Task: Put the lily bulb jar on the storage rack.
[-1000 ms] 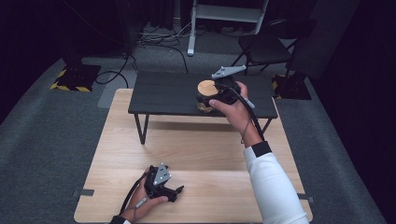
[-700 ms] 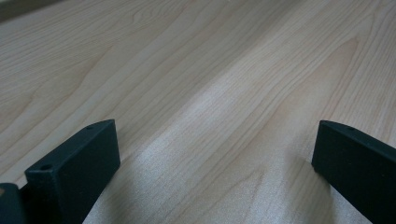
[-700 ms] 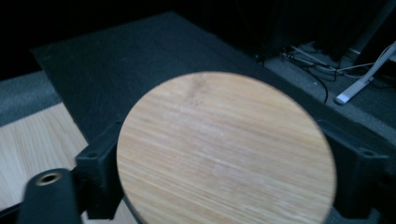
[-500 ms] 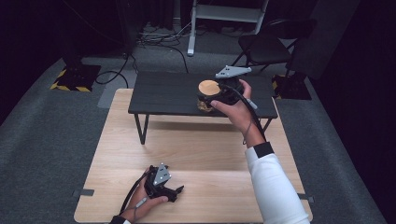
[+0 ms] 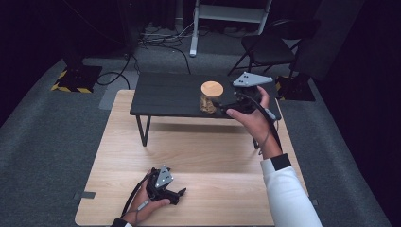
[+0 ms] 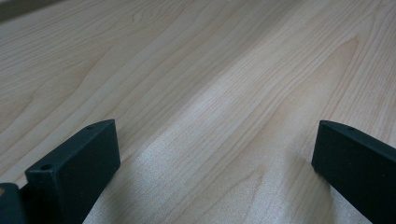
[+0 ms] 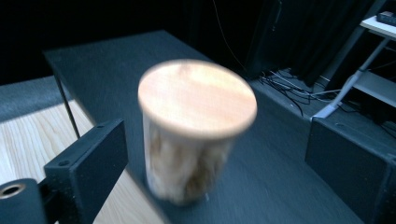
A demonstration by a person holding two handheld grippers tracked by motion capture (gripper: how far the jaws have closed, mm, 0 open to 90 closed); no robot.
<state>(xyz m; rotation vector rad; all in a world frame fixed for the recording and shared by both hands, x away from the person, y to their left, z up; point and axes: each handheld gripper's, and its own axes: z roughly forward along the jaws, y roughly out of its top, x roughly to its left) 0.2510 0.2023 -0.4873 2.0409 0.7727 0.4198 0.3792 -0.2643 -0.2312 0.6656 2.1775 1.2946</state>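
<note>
A glass jar [image 5: 208, 103] with a round wooden lid [image 5: 212, 88] stands upright on the low black table [image 5: 165, 94]. My right gripper [image 5: 220, 106] sits just right of it, level, pointing at the jar. In the right gripper view the blurred jar [image 7: 187, 158] stands ahead of and between the black jaws, with a gap on each side. Those jaws have just been opening, and my right gripper [image 7: 220, 144] is open. My left gripper [image 5: 181, 193] rests on the light wooden table [image 5: 198, 151] near its front edge. In its own view the left gripper [image 6: 219, 140] is open over bare wood.
The black table stands on the far half of the wooden table; its thin leg [image 5: 143, 131] drops to the wood. Beyond are grey carpet, a folding chair [image 5: 265, 47], floor cables [image 5: 156, 40] and a white stand [image 5: 227, 12].
My right hand has drawn back to the right, off the jar, and the jar stays where it stood on the black table. The left gripper has not moved.
</note>
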